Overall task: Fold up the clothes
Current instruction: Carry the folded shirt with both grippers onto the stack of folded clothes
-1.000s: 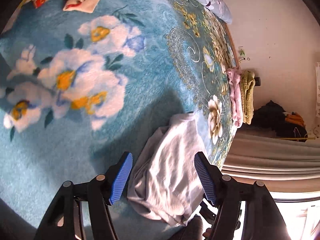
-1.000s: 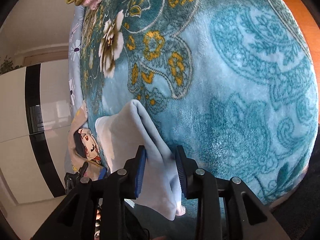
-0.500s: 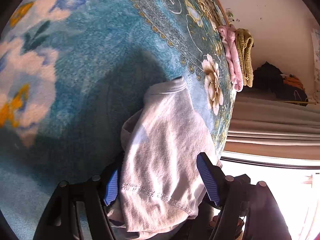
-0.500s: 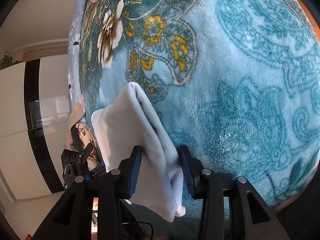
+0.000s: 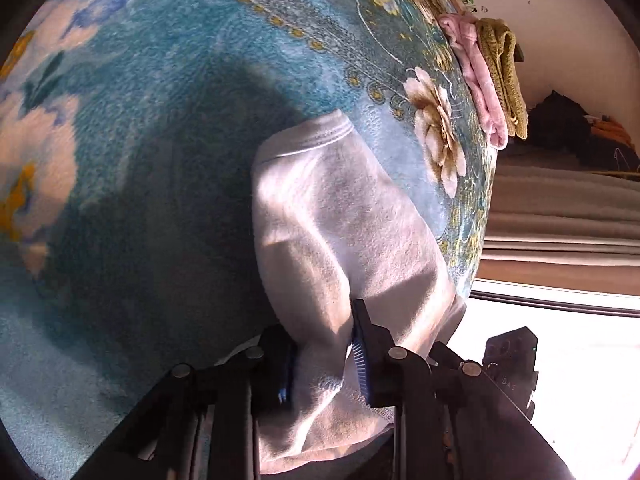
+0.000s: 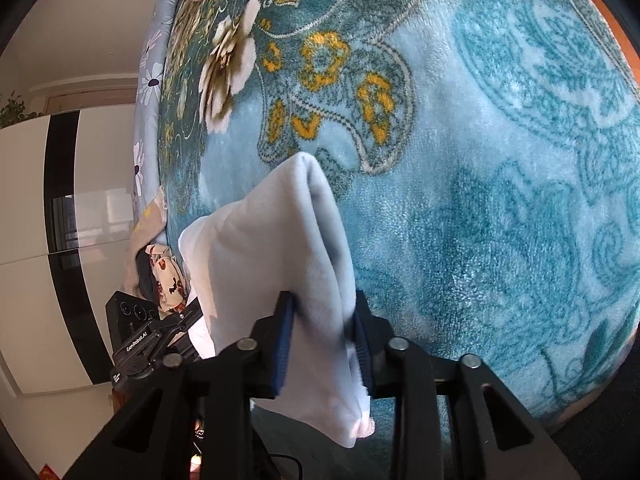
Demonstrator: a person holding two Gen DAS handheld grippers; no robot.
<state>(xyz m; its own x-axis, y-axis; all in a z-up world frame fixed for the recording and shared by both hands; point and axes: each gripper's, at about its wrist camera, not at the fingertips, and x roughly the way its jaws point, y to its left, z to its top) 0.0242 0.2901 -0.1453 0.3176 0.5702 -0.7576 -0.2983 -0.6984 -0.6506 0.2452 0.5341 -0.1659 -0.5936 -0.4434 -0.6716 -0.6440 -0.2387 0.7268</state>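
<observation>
A pale grey-white garment [image 5: 340, 232] lies bunched near the edge of a teal floral blanket [image 5: 160, 100], its ribbed hem pointing away from me. My left gripper [image 5: 320, 352] is shut on the garment's near end, cloth pinched between the blue pads. In the right wrist view the same garment [image 6: 280, 240] rises as a folded ridge, and my right gripper [image 6: 322, 340] is shut on its lower part. The garment's loose end hangs below the right fingers. The left gripper's body [image 6: 152, 344] shows at the lower left of that view.
Folded pink cloth [image 5: 480, 80] and olive-green cloth [image 5: 504, 64] sit at the blanket's far edge. Curtains [image 5: 560, 208] and a bright window lie to the right. A patterned cloth [image 6: 164, 276] hangs off the bed by a white-and-black wardrobe [image 6: 60, 200].
My left gripper moved in over the garment's near end and shut on it. My right gripper closed tighter on the fold. Both views moved closer to the blanket.
</observation>
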